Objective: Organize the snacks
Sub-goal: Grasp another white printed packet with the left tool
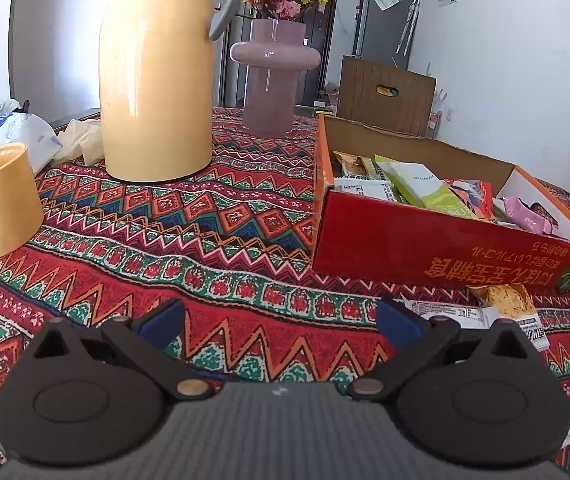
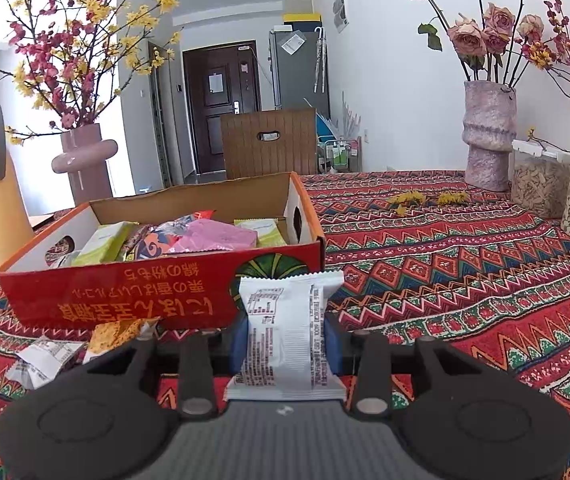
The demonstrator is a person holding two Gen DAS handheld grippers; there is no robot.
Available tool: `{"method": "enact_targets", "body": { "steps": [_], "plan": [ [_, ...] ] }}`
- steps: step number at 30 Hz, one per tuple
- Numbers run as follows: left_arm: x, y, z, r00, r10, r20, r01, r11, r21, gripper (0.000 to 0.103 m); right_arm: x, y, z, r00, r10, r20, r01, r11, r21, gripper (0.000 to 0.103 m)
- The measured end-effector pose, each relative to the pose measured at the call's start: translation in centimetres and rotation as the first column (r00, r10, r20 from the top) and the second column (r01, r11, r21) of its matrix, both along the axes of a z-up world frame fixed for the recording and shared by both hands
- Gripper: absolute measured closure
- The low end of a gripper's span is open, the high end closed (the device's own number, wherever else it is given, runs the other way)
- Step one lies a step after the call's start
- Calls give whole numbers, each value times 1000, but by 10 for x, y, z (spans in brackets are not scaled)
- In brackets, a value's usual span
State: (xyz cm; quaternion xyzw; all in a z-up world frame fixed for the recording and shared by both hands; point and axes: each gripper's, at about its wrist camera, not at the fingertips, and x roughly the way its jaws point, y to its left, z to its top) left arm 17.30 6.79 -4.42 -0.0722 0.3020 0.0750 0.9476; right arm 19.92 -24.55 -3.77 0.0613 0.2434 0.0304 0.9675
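A red cardboard box (image 1: 437, 240) with several snack packets inside stands on the patterned tablecloth; it also shows in the right wrist view (image 2: 125, 296). My left gripper (image 1: 281, 320) is open and empty, low over the cloth, left of the box. My right gripper (image 2: 285, 340) is shut on a white snack packet (image 2: 285, 332), held upright just in front of the box's near right corner. An orange packet (image 2: 117, 334) and a white packet (image 2: 45, 358) lie on the cloth before the box; both also show in the left wrist view, the orange packet (image 1: 505, 298) and the white packet (image 1: 469, 316).
A yellow thermos (image 1: 157, 72), a yellow mug (image 1: 1, 200) and a pink vase (image 1: 273, 76) stand left of the box. Plastic bags (image 1: 21, 132) lie behind the mug. Two flower vases (image 2: 489, 136) and a jar (image 2: 537, 188) stand at the right. A wooden chair (image 2: 269, 144) is behind the table.
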Motion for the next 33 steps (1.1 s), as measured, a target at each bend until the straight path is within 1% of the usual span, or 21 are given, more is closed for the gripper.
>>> {"method": "enact_targets", "body": {
  "steps": [3, 6, 9, 12, 15, 18, 21, 30, 33],
  "plan": [
    [2, -2, 1, 1000, -13, -14, 13, 1000, 8, 0, -1, 0, 0, 1000, 8, 2, -8, 1000, 11, 65],
    [2, -9, 3, 998, -60, -26, 60, 998, 13, 0, -3, 0, -1, 1000, 15, 5, -15, 1000, 15, 65],
    [2, -21, 7, 994, -100, -44, 100, 995, 8, 0, -4, 1, -2, 1000, 21, 4, -21, 1000, 12, 65],
    [5, -38, 12, 990, -136, -41, 137, 991, 8, 0, -5, 0, -2, 1000, 21, 7, -21, 1000, 22, 65],
    [14, -55, 12, 983, -172, -63, 172, 985, 5, 0, -5, -1, -2, 1000, 24, 7, -25, 999, 29, 64],
    [28, -67, 7, 977, -179, -117, 178, 984, -16, 0, -6, -2, -2, 1000, 29, 9, -29, 999, 35, 64],
    [37, -74, 4, 971, -183, -152, 178, 983, -47, 0, -6, -2, -2, 999, 35, 11, -35, 998, 43, 64],
    [44, -91, 0, 965, -202, -169, 200, 979, -30, 0, -8, -3, -1, 998, 54, 22, -55, 997, 59, 64],
    [46, -88, -1, 964, -199, -175, 195, 980, -44, 0, -9, -3, -1, 998, 59, 23, -61, 996, 60, 64]
  ]
}}
